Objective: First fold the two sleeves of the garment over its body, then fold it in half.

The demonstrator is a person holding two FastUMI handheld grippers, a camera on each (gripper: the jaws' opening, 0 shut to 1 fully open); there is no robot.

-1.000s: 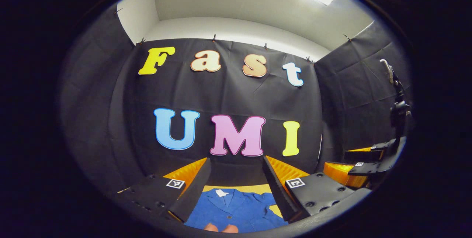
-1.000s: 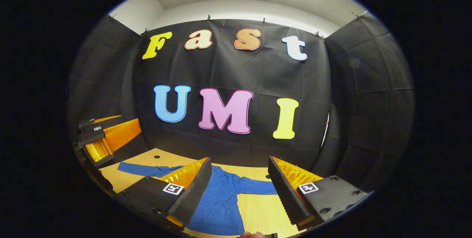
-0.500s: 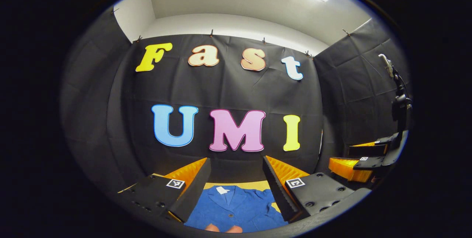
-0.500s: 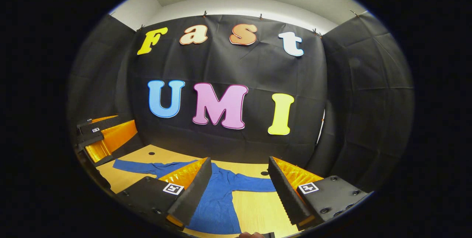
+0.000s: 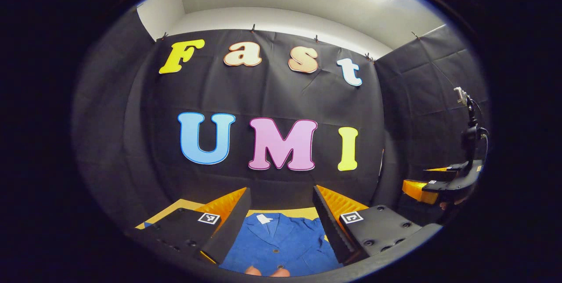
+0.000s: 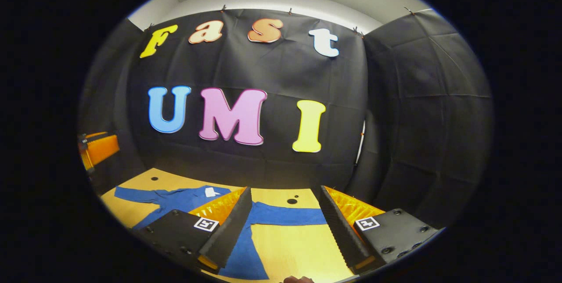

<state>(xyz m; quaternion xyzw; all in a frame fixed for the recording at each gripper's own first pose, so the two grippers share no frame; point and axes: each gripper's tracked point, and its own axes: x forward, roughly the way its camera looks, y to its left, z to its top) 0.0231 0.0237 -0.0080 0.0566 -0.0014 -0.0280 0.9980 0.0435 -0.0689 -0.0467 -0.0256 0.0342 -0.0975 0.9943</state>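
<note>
Garment: blue knitted button-front garment (image 6: 184, 198) with a collar and long sleeves, spread flat and face up on the light wooden table (image 6: 285, 248); no fold made yet, as I judge it.
Sleeve on the right: blue sleeve (image 6: 287, 216), long axis crosswise to the right gripper's line of sight, lying straight out from the body.
Sleeve on the left: blue sleeve (image 6: 129, 193), stretched the other way toward the table's far left.
Right gripper (image 6: 285, 226): jaws wide apart, holding nothing; held above the table, with the right-hand sleeve just ahead and below between its fingers.
Left gripper (image 5: 281, 221): jaws wide apart, holding nothing; held over the collar and button placket (image 5: 274, 241).
Nearer hand: the right gripper for the right-hand sleeve; a downward, forward reach looks needed.
Fold direction: sleeve end toward the body, leftward.
</note>
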